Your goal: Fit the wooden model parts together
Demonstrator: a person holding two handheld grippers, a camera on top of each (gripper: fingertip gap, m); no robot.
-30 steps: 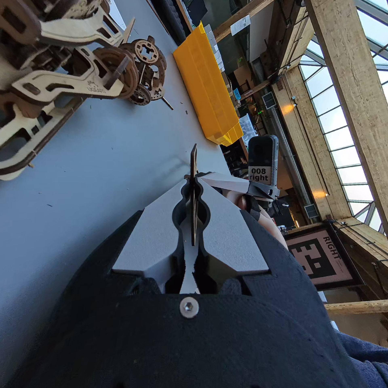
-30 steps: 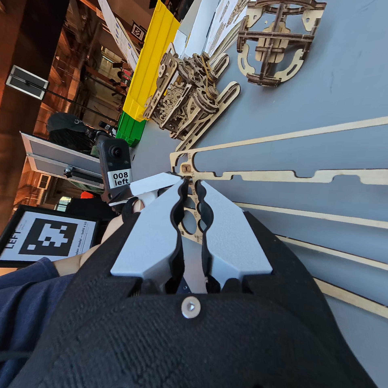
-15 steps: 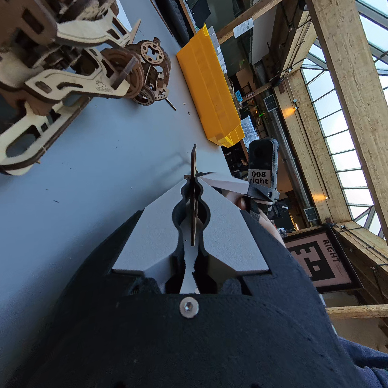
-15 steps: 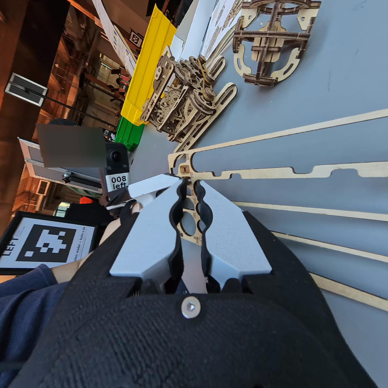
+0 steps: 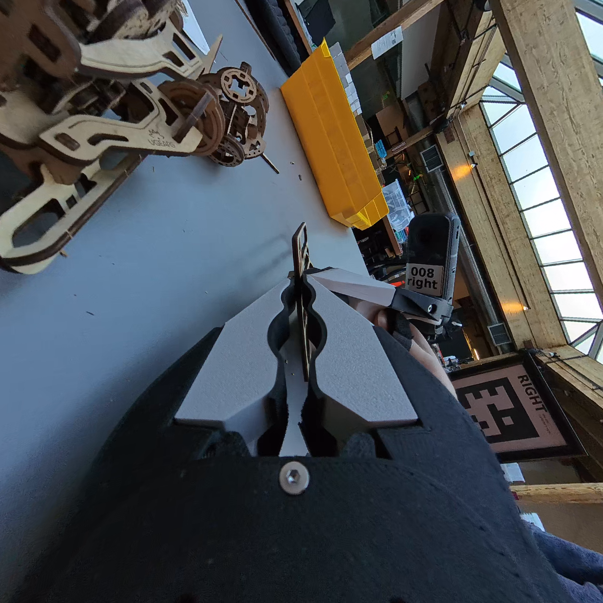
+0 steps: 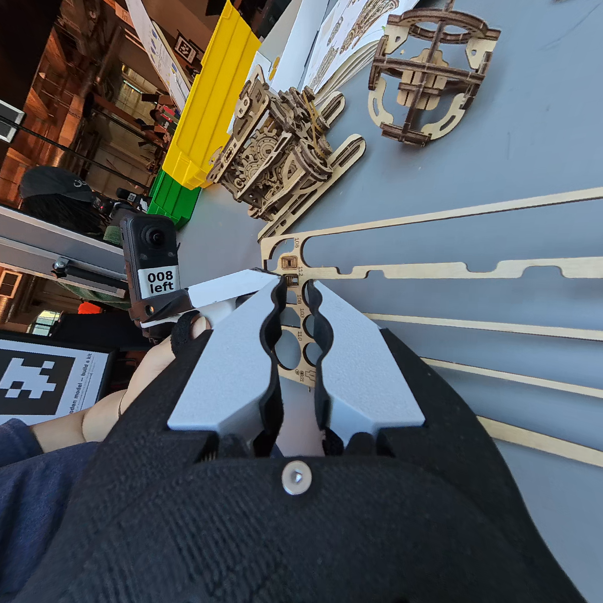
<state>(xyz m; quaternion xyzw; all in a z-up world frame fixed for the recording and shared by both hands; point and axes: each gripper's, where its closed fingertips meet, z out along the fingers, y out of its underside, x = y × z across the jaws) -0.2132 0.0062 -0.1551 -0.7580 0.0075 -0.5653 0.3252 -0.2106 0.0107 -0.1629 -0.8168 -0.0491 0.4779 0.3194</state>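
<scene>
- The left gripper (image 5: 299, 283) had its jaws closed on the edge of a thin plywood sheet (image 5: 301, 295), which stood edge-on between the two grey fingers (image 5: 238, 355) and stuck out past their tips.
- In the right wrist view the same sheet appeared as a pale laser-cut frame (image 6: 424, 270), mostly emptied of parts, with long thin rails running off to the right above the grey bench (image 6: 489, 163).
- The right gripper (image 6: 295, 287) had its jaws slightly apart, a narrow gap between them; the punched end of the frame, with its round holes, showed through that gap.
- Whether the right jaws actually touched the frame could not be told; they seemed to hold nothing.
- The left gripper (image 6: 235, 287) came in from the left in that view, its tip at the frame's corner just beside the right gripper's tips.
- A small square piece (image 6: 289, 262) sat in the frame just beyond the right jaws.
- Farther back on the bench stood a geared wooden model (image 6: 277, 153) and, well apart to its right, a rounded wooden cage (image 6: 424, 71).
- A yellow bin (image 6: 212, 98) lay along the bench's far edge, a green bin (image 6: 173, 199) at its end.
</scene>
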